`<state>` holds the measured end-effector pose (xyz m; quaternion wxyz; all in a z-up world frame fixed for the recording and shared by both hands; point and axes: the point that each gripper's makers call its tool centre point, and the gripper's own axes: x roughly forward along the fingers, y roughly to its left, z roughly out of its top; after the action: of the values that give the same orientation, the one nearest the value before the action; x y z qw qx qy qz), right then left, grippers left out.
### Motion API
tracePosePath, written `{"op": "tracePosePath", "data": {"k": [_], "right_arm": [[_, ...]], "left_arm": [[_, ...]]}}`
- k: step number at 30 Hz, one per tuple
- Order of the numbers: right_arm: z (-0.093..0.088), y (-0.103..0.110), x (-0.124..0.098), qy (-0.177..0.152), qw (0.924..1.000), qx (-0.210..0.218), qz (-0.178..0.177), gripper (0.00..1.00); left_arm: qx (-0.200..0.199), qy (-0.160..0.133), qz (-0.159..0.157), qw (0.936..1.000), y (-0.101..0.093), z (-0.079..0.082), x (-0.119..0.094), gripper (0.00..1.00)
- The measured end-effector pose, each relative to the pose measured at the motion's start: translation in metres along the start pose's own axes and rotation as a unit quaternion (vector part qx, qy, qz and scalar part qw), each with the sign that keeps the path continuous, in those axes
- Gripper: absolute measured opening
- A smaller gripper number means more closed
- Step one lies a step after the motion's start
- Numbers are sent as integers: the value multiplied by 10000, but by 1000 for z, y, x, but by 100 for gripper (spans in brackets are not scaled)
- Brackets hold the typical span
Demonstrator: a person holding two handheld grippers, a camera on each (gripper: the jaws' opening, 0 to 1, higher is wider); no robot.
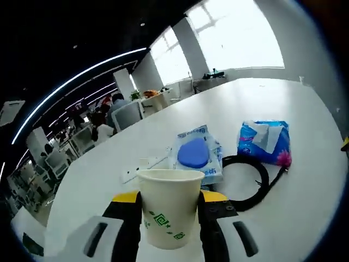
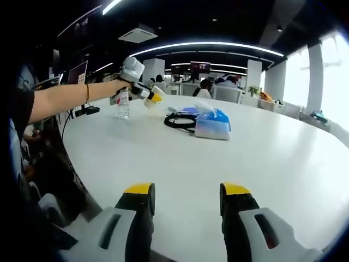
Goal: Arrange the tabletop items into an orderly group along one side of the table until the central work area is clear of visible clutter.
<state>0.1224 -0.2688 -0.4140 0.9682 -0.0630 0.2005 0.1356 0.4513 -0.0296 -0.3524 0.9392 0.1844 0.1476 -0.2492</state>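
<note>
Paper cup sits pinched in your left tool, above the counter; carry it level and set it beside the tissue pack. Your right tool hangs spread, holding nothing

left hand-held gripper | clamps paper cup | wipes pack, cable behind

Cup: between left gripper jaws, nearest the camera.
Wipes pack: behind cup, on table.
Cable: right of wipes pack (coiled).
Tissue pack: behind cable, touching it.
</note>
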Motion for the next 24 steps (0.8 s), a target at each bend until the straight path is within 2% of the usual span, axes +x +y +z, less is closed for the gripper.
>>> {"op": "tracePosePath", "data": {"k": [4, 14, 19, 21, 24], "right_arm": [[1, 1, 0, -3, 10000, -29, 24, 46], [4, 4, 0, -11, 9999, -92, 89, 45], [6, 4, 0, -8, 9999, -130, 108, 45], [6, 7, 0, -11, 9998, -158, 142, 45], [7, 9, 0, -19, 9997, -173, 182, 45]], "left_arm": [[-196, -221, 3, 9996, 2, 4, -7, 40], [-26, -568, 105, 9983, -6, 6, -23, 40], [-299, -923, 236, 9950, -8, 11, -35, 40], [-321, -959, 208, 9947, -10, 9, -37, 40], [-318, -900, 334, 9949, -6, 3, -38, 40]]}}
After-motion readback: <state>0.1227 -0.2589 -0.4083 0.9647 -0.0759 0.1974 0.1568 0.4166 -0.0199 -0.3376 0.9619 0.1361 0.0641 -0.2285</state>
